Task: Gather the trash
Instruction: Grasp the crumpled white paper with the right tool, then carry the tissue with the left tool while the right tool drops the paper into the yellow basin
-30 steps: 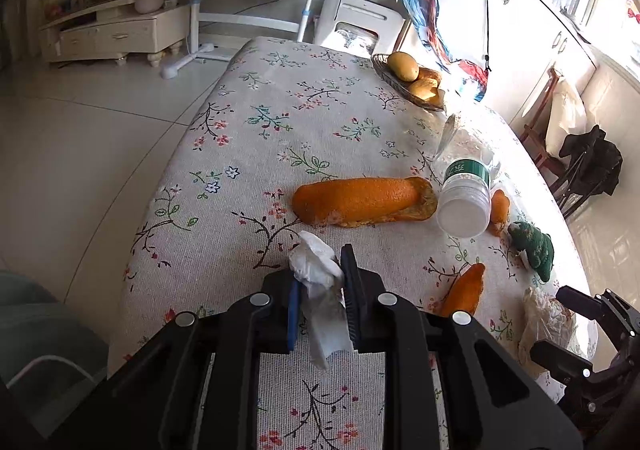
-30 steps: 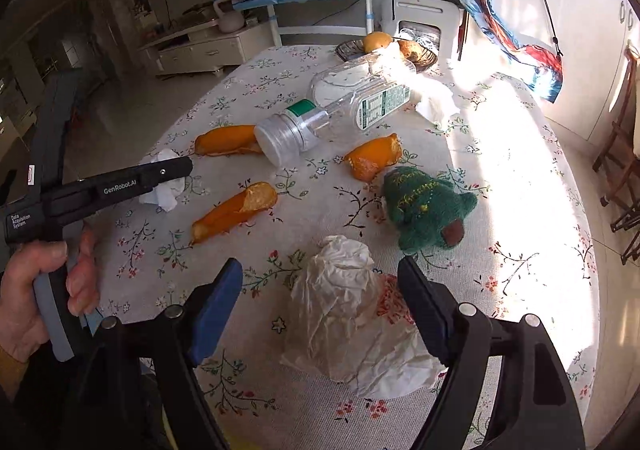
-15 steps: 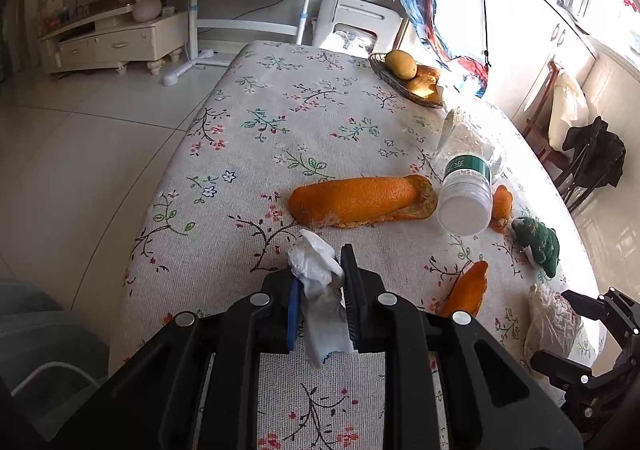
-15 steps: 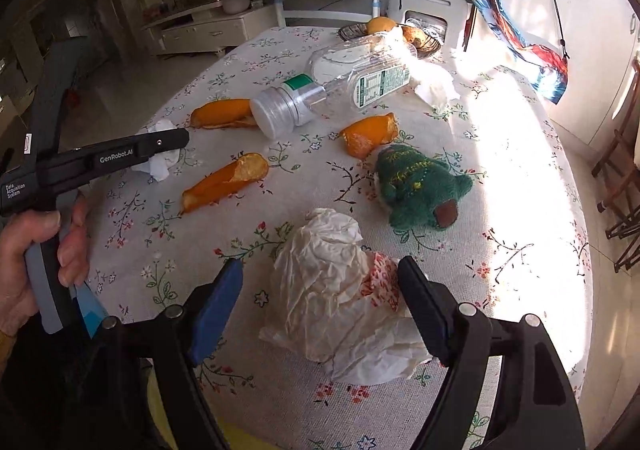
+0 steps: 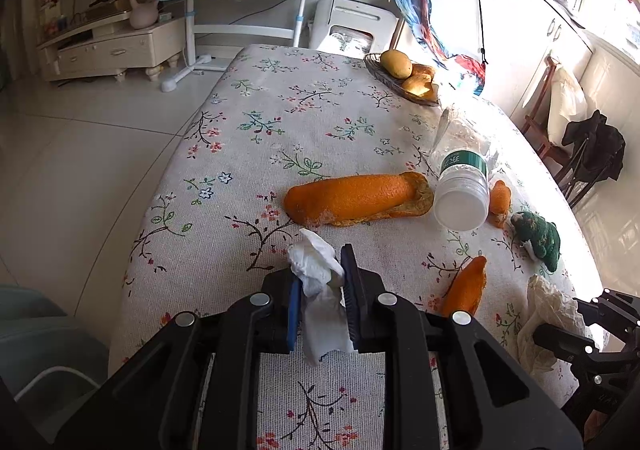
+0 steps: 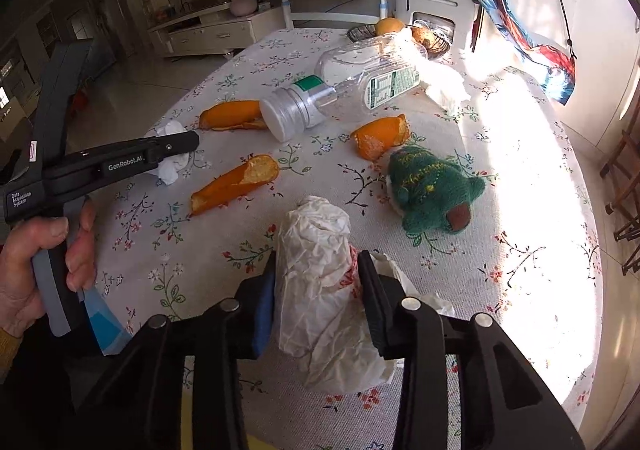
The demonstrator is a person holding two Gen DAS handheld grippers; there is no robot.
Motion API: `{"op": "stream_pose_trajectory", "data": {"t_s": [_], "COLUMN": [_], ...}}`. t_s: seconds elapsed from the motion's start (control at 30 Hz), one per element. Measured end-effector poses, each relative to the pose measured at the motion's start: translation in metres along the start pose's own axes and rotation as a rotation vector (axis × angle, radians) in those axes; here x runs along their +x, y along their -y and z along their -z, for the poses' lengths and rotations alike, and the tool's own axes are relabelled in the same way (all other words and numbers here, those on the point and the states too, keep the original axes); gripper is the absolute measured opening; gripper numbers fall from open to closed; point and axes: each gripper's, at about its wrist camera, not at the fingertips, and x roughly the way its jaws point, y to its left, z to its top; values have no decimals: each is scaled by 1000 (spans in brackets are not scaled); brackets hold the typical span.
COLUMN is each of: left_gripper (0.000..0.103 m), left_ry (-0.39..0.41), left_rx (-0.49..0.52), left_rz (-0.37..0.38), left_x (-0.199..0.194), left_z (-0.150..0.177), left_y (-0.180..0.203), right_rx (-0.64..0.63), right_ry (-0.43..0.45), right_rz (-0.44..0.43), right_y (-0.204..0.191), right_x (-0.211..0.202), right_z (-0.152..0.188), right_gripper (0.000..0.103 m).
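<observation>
Right wrist: right tongs closing on crinkled paper wad, left tongs pinching crumpled tissue.

**Table layout, both wrist views**

Table holds everything. Tissue sits between the left gripper fingers at the near left edge. Long peel lies just beyond it, its right end touching the bottle cap; bottle lies on its side, base toward the fruit basket at the far end. Small peel right of the cap, plush right of that. Another peel nearer, between tissue and paper wad. Wad lies between the closing right gripper jaws, plush beyond-right. Napkin beside bottle base.
</observation>
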Motion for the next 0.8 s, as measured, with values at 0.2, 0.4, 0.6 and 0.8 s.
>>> {"op": "stream_pose_trajectory", "data": {"t_s": [0.2,0.4,0.6,0.8], "left_gripper": [18,18,18,18], "left_ry": [41,90,151,160], "left_rx": [-3,15,97,83], "left_rz": [11,40,17,22], "left_x": [-9,-32,-60,-75], "left_z": [1,8,16,29], "left_y": [-1,3,16,16], "right_rx": [92,136,162,199], "right_ry": [16,43,80,82], "right_rz": [-113,-208,-277,-326], "right_y": [7,8,6,1], "right_x": [-6,-20,-37,-43], "right_z": [-1,-1,5,21], "right_gripper": [37,37,37,37]}}
